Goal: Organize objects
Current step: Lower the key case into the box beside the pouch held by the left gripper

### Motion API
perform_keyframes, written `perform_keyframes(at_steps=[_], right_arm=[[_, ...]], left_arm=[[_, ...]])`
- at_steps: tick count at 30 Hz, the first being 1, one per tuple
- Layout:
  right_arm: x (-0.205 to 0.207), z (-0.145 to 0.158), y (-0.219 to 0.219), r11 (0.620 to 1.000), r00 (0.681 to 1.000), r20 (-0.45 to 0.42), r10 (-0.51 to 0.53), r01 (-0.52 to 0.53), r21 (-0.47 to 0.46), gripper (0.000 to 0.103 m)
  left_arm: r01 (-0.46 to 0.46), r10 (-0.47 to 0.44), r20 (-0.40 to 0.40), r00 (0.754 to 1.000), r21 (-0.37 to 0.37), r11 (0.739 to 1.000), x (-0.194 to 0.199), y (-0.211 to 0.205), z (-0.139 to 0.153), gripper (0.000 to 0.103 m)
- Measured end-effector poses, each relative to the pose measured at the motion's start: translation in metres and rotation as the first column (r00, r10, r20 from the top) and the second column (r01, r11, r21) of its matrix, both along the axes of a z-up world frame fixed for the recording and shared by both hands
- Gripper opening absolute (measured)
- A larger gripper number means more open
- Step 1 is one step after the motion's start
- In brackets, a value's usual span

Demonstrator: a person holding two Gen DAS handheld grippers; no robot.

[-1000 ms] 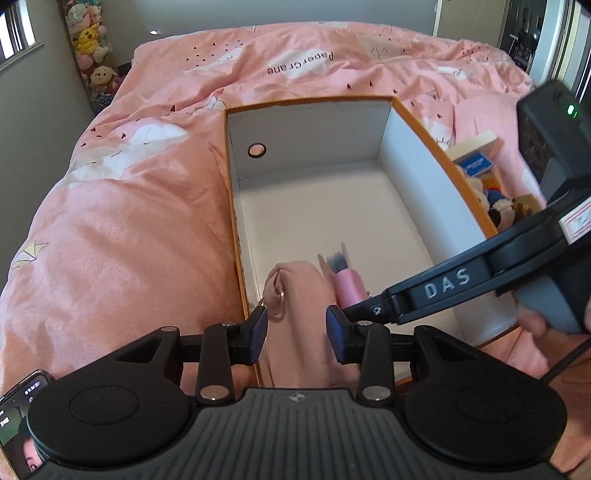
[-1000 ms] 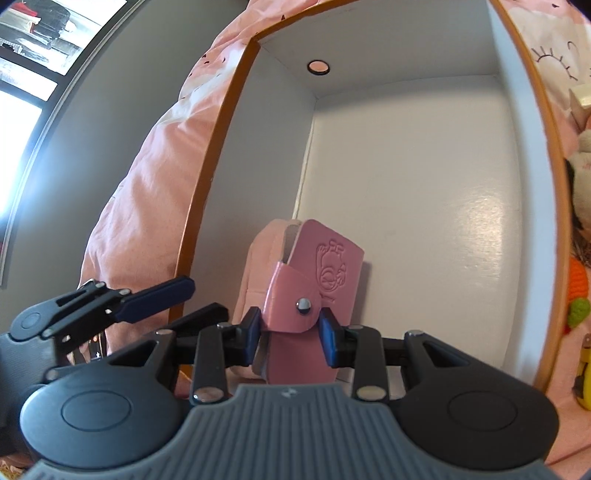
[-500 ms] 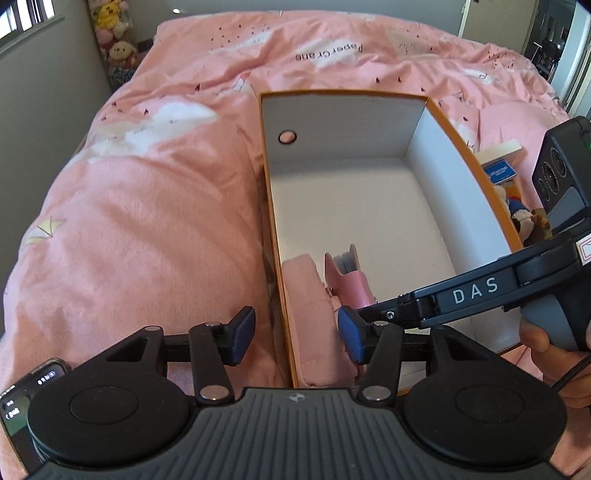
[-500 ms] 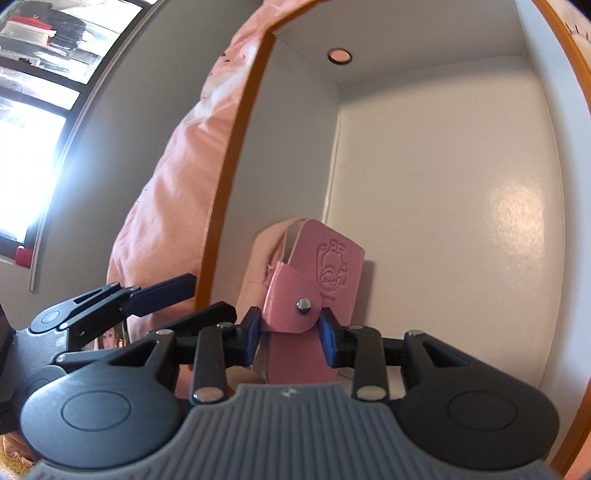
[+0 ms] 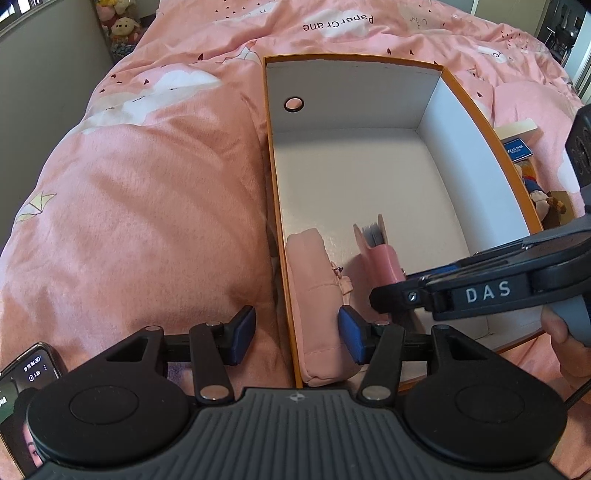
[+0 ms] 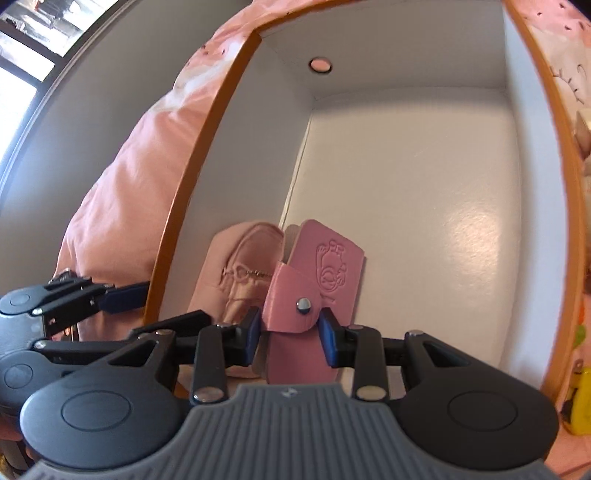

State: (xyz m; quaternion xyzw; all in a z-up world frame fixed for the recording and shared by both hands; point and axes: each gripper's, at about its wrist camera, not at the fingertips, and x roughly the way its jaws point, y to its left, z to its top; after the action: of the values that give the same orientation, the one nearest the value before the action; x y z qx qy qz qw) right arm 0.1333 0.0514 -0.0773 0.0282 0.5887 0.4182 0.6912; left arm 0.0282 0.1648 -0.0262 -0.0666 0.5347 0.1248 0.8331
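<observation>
An orange-rimmed white box (image 5: 269, 147) lies on the pink bed. Inside it a soft pink zip pouch (image 5: 317, 295) stands against the left wall. My left gripper (image 5: 297, 336) is open, one pad outside the box wall and the other beside the pouch, neither pressing. To the right of the pouch a pink leather case (image 6: 314, 280) with a snap button stands upright on the box floor, my right gripper (image 6: 290, 332) shut on its lower part. In the right wrist view the pouch (image 6: 240, 273) shows behind the case, with the left gripper (image 6: 147, 310) at the box wall (image 6: 207, 166).
Pink bedding (image 5: 147, 203) surrounds the box. A phone (image 5: 26, 373) lies at the near left. A blue card (image 5: 517, 149) and small toys (image 5: 543, 199) lie right of the box. Plush toys (image 5: 118, 22) sit at the far corner. A hand (image 5: 565, 339) holds the right gripper.
My left gripper has let go of the pink pouch and its jaws have spread wide. The pouch now rests against the box's left wall. The right gripper keeps the case.
</observation>
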Motion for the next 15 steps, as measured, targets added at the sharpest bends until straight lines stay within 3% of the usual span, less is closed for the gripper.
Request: perform_keyframes(at_steps=[7,15], right_arm=[[-0.003,-0.012,0.007,0.998,0.995,-0.086,0.055,-0.051,0.042,0.036],[-0.012,-0.007,0.015,0.994,0.992,-0.051,0.111,-0.111,0.019,0.036]], left_arm=[[-0.007,0.007,0.006,1.0,-0.022,1.0,-0.004,0.005,0.003,0.06],[-0.032,0.033,0.027,0.999,-0.036,0.999,-0.004,0.009,0.008,0.057]])
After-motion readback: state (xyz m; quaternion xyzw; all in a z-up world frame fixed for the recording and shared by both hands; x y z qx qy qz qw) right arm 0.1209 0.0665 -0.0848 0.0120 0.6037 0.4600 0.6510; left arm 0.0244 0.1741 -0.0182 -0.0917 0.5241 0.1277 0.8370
